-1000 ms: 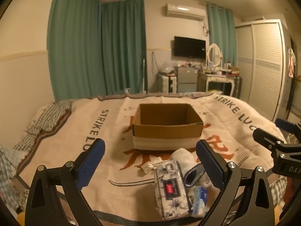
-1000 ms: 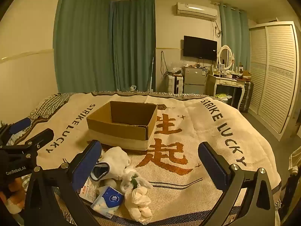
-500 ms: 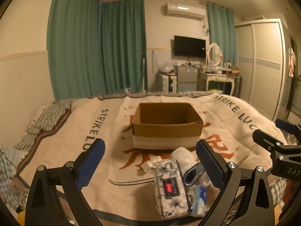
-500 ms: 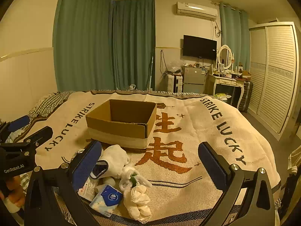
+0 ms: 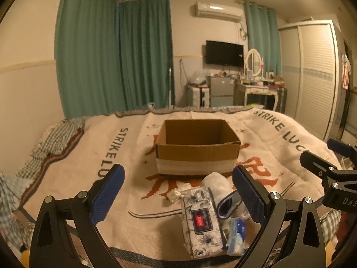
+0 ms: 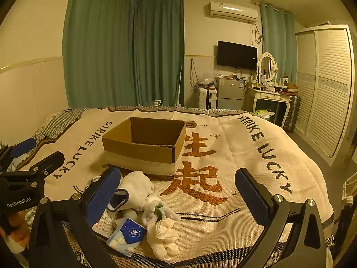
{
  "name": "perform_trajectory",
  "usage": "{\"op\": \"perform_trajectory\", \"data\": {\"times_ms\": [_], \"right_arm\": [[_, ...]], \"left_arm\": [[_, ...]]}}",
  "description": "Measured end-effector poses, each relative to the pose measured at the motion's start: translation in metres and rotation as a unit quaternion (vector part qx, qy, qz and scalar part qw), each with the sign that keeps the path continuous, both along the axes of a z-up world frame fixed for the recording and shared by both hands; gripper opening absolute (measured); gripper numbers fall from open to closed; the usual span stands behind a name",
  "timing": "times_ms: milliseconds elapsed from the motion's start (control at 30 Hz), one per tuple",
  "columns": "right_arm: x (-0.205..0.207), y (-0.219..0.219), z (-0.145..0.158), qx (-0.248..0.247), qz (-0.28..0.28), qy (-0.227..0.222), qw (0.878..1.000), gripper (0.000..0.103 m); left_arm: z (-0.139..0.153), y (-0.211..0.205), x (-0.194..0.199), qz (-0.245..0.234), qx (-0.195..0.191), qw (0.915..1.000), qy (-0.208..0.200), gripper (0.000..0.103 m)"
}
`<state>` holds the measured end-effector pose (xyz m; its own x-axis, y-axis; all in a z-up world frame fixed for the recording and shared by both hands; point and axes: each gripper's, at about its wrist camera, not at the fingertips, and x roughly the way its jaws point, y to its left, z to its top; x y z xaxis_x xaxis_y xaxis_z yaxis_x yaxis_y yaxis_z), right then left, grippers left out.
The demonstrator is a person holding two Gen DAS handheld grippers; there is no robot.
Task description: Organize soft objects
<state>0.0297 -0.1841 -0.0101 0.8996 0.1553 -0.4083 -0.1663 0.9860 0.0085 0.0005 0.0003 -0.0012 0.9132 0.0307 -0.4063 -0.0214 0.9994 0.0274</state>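
Cardboard box (image 5: 197,147) sits empty; both my grippers' fingers (image 5: 107,192) spread wide, I'd pinch the probably floppy floral tissue pack (image 5: 202,220) mid-body.

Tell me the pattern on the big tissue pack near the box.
The tissue pack is white with dark flower prints and a red label, clearest in the left wrist view.

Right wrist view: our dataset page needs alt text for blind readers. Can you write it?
An open right gripper hovers over a bed blanket, above a pile of soft items: a white sock, a tissue pack and a knotted white bundle. Behind the pile stands an empty cardboard box; the left gripper shows at the left edge.
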Motion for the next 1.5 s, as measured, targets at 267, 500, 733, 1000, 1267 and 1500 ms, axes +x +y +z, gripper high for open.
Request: {"op": "perform_trajectory", "data": {"times_ms": [267, 500, 733, 1000, 1267, 1500], "right_arm": [[-0.0004, -0.0003, 0.0002, 0.000, 0.000, 0.002, 1.000, 0.103], [-0.0002, 0.0007, -0.0002, 0.001, 0.000, 0.002, 1.000, 0.103], [0.0006, 0.0017, -0.0018, -0.002, -0.001, 0.007, 1.000, 0.103], [0.0015, 0.0017, -0.0025, -0.004, 0.000, 0.006, 1.000, 0.103], [0.0019, 0.0027, -0.0020, -0.004, 0.006, 0.007, 1.000, 0.103], [0.0001, 0.0031, -0.0007, -0.006, 0.005, 0.006, 1.000, 0.103]], "left_arm": [[-0.0011, -0.0005, -0.0006, 0.000, 0.001, 1.0000, 0.000, 0.099], [-0.0022, 0.0000, -0.0010, 0.000, 0.003, 1.0000, 0.003, 0.099], [-0.0041, -0.0028, -0.0006, 0.001, 0.006, 0.9999, 0.009, 0.099], [-0.0038, -0.0027, -0.0002, 0.002, 0.006, 0.9999, 0.010, 0.099], [-0.0025, -0.0016, 0.0014, 0.002, 0.007, 0.9999, 0.009, 0.099], [-0.0004, -0.0009, 0.0007, 0.001, 0.007, 0.9999, 0.008, 0.099]]}}
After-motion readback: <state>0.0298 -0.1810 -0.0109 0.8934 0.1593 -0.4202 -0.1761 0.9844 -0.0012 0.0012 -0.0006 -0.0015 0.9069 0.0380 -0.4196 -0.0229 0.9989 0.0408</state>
